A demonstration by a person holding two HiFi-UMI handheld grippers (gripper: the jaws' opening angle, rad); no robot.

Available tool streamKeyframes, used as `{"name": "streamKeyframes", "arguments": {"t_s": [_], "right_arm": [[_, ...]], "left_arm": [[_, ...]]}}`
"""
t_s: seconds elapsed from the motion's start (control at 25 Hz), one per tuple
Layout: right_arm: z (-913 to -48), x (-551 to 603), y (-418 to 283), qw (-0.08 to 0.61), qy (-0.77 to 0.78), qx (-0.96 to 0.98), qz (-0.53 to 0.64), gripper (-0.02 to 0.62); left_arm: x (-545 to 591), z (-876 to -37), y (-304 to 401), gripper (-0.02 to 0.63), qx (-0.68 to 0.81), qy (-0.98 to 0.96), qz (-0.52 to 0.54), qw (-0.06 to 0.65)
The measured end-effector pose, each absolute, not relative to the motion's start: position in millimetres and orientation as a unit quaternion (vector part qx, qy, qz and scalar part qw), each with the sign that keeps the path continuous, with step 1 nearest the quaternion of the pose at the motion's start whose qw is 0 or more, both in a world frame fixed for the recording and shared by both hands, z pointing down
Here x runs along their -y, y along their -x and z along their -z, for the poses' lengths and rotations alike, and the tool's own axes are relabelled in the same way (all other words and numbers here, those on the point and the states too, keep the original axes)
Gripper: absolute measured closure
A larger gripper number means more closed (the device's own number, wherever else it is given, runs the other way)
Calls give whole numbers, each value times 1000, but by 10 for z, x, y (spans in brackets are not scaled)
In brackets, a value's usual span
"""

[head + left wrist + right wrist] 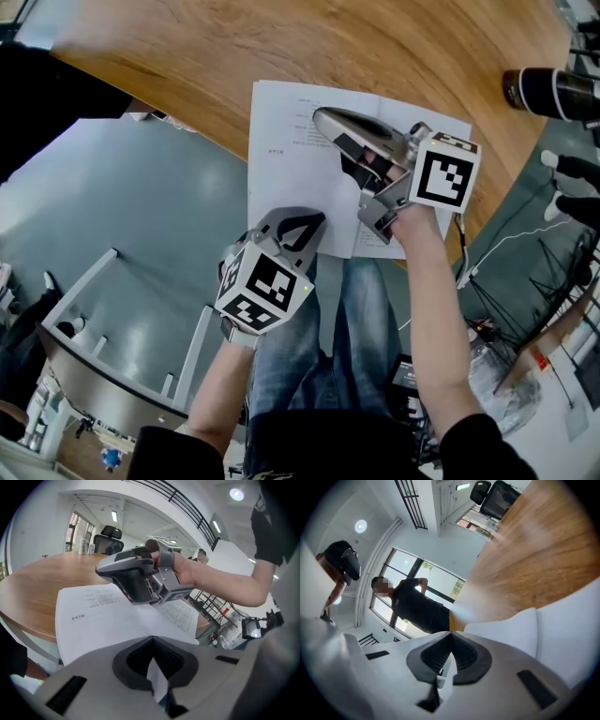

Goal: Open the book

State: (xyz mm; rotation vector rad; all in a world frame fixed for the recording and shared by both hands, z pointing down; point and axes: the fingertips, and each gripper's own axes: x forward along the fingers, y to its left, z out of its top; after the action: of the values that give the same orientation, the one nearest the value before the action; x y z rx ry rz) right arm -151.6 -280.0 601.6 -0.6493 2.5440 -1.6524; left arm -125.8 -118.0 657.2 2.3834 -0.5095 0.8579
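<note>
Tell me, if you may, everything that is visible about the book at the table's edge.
The book is thin, with white paper pages printed in black. It lies open at the near edge of the wooden table and partly overhangs it. The left gripper has its jaws shut on the near edge of a page. The right gripper, reaching across the pages, pinches a sheet too.

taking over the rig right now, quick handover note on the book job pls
Left gripper: jaws shut on the near edge of the book, steadying it.
Right gripper: jaws shut on a white sheet of the book, above the right-hand page.
Book: on the wooden table, overhanging its near edge.
Done: book lies open, printed pages up.
Left: probably lay the held sheet flat, then release both jaws.
</note>
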Motion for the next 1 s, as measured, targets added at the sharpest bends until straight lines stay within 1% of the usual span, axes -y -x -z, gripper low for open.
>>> {"name": "streamKeyframes", "arguments": {"t_s": [0.2,0.52,0.84,1.0], "right_arm": [[-6126,2606,1437,24,214,-817,534,609],[-6002,1978,1432,40,190,-807,558,609],[-6053,1471,1431,53,175,-794,579,609],[-5947,1423,1468,36,170,-814,554,608]], "left_arm": [[1283,-6673,1256,600,195,-884,-321,278],[1169,-6555,1250,600,206,-887,-305,279],[1178,-6587,1261,600,218,-889,-304,266],[1173,-6511,1271,600,233,-886,-316,246]]}}
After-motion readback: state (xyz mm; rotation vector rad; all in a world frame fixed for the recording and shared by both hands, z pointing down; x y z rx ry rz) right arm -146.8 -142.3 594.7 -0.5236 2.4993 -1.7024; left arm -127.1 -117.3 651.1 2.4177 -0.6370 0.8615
